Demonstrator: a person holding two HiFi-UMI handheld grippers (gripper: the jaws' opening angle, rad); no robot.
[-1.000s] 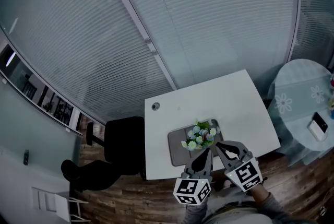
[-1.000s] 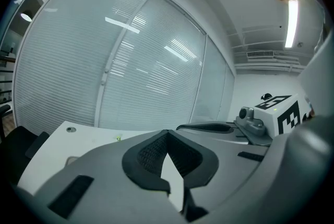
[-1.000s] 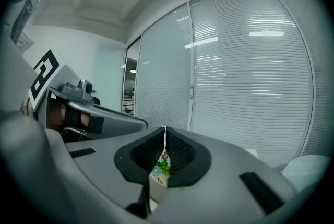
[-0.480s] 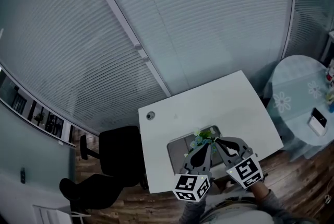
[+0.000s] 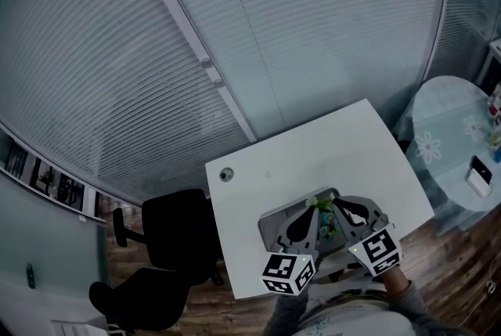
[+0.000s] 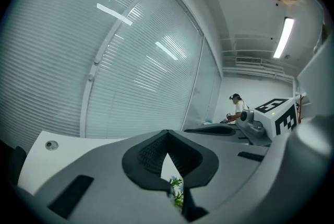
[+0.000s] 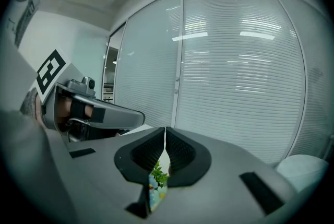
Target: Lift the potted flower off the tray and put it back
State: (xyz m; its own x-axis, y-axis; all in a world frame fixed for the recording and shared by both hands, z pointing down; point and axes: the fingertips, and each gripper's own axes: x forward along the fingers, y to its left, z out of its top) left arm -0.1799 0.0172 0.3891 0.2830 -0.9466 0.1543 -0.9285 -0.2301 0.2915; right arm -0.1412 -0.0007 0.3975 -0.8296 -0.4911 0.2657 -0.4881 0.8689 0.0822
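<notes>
Petals and leaves of the potted flower (image 5: 325,220) show in the narrow space between our two tools. It is over the grey tray (image 5: 271,222), which lies at the near edge of the white worktop (image 5: 313,154), within easy reach. The pot itself is hidden under the tools, so we judge rather than see that it rests on the tray.

In its own view the left hand-held gripper (image 6: 167,137) has its jaws brought together at the tips, with nothing clamped. A sprig of the plant (image 6: 177,192) shows only through the gap lower down, beyond the jaws. The right hand-held gripper (image 7: 165,133) is the same: jaws meeting at the tip and empty, with blossoms (image 7: 156,180) visible past them, not between the pads.

From the head view, the left hand-held gripper (image 5: 315,209) comes in on the plant's left and the right hand-held gripper (image 5: 333,206) on its right, both pointing away from us and nearly level. We read that flanking position as preparation for a two-sided lift. With both tools closed, the likely plan is to press the pot between them. Otherwise one of them will have to open before it can take the rim.

The lift looks not yet begun. The thing to watch is crushing the foliage, since the stems stand right where the tips converge.

An office chair (image 5: 176,225) stands at the left of the worktop and a round table (image 5: 454,131) at the right, both well clear.
</notes>
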